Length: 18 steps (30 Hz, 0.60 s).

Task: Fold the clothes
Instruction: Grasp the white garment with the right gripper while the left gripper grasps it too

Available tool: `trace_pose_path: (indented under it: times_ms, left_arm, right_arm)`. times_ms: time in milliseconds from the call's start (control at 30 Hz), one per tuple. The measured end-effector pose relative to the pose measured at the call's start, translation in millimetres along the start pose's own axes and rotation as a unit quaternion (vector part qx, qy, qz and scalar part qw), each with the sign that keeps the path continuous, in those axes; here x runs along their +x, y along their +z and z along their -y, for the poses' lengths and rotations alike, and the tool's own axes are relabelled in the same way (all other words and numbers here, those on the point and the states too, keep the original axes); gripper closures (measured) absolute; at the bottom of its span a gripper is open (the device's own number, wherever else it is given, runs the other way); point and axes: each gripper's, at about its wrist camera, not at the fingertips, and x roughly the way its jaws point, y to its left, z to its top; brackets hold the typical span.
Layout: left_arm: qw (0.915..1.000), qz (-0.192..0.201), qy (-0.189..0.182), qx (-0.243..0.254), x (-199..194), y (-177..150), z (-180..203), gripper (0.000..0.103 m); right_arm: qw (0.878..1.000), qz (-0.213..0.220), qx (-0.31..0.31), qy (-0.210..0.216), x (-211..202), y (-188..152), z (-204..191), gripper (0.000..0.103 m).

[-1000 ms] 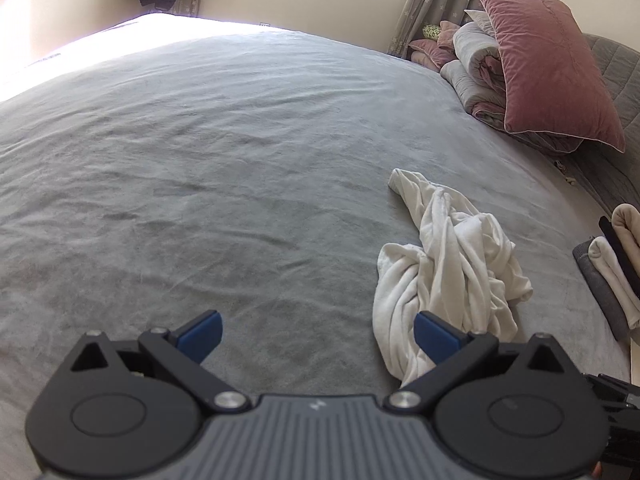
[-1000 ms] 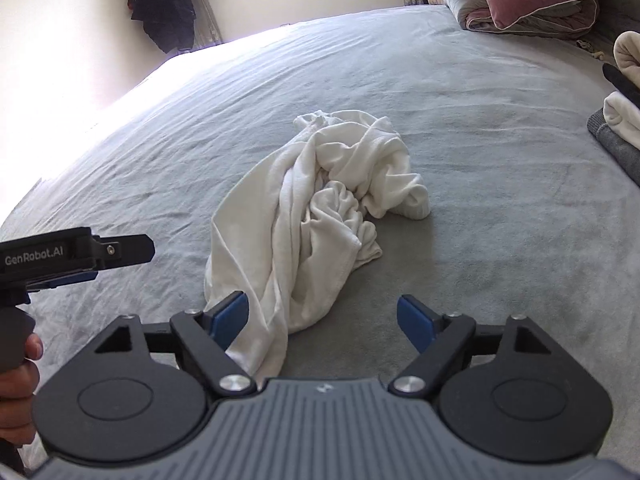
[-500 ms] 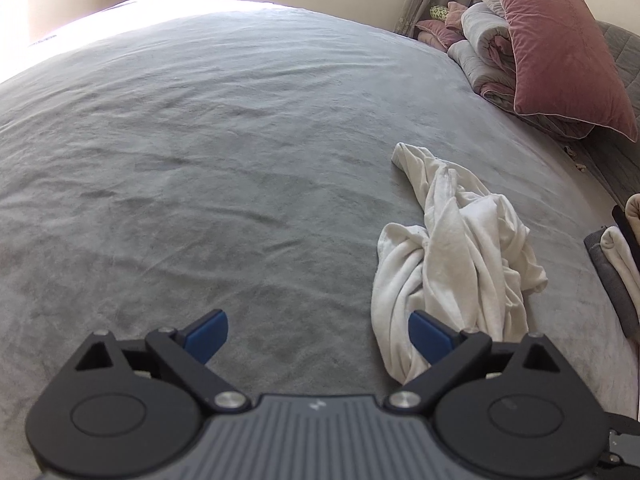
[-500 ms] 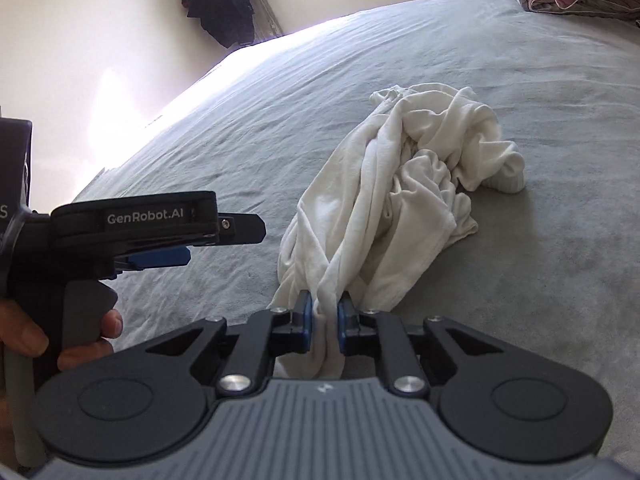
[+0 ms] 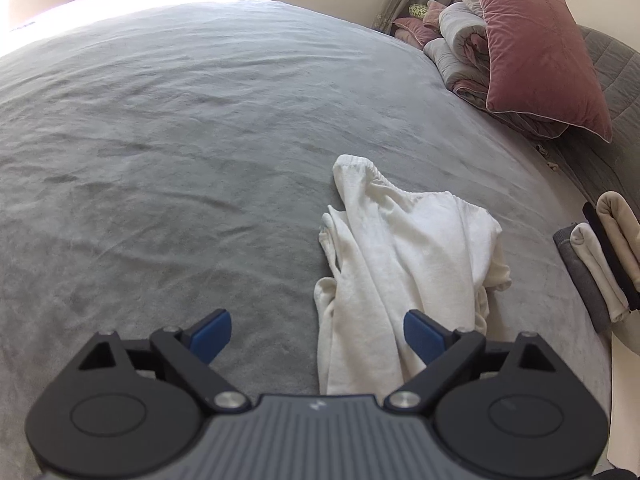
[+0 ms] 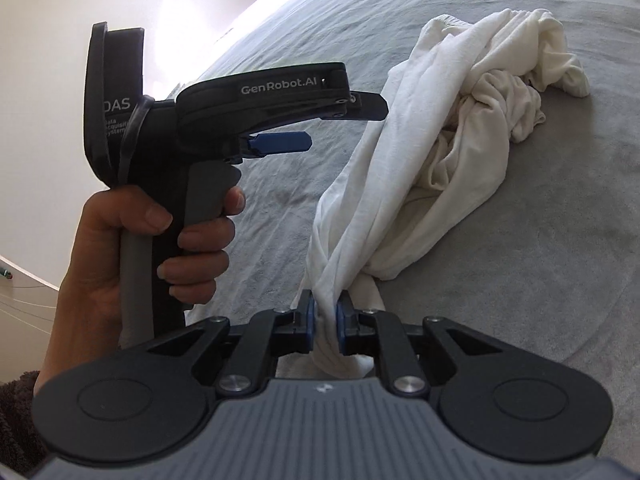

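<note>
A crumpled white garment [image 5: 400, 248] lies on the grey bed cover [image 5: 180, 140]. My left gripper [image 5: 316, 322] hovers over its near end with the jaws closing. The cloth lies between them, close to the right finger, and neither pad presses it. In the right wrist view, my right gripper [image 6: 325, 312] is shut on a bunched near end of the white garment [image 6: 460, 120], which stretches away from the pads. A hand [image 6: 160, 232] holds the left gripper's handle just left of it, and one blue pad [image 6: 280, 143] shows from the side.
A pink pillow [image 5: 540, 48] leans on a rolled duvet [image 5: 460, 52] at the bed's far right. A stack of folded clothes [image 5: 600, 256] sits at the right edge. The grey cover stretches wide to the left.
My right gripper shut on the garment's near end and swung left, drawing the cloth taut. The left gripper came closer to the garment and its jaws narrowed a little.
</note>
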Motion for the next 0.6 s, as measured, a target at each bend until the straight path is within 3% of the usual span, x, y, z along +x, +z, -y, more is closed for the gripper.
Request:
trace_pose_path:
  times_ms: [100, 200, 333, 467, 600]
  left_arm:
    - [0.9999, -0.007, -0.008, 0.009, 5.0, -2.9, 4.9, 0.025]
    - [0.9996, -0.015, -0.01, 0.02, 9.8, -5.5, 9.4, 0.045]
    - [0.9992, -0.019, -0.024, 0.026, 9.2, -6.1, 13.0, 0.085]
    - [0.9985, -0.013, -0.026, 0.046, 0.8, -8.2, 18.8, 0.095]
    - [0.998, -0.011, -0.036, 0.051, -10.0, -13.3, 15.6, 0.096]
  right_arm:
    - [1.0, -0.006, -0.01, -0.008, -2.3, -0.1, -2.7, 0.088]
    - [1.0, -0.008, -0.004, -0.021, -2.7, 1.0, 1.9, 0.086]
    - [0.999, -0.007, -0.007, -0.041, -8.0, 5.2, 5.0, 0.086]
    - [0.999, -0.004, -0.006, -0.052, -9.7, 5.7, 11.8, 0.083]
    - [0.998, 0.009, 0.025, -0.056, -11.8, 11.1, 28.9, 0.081]
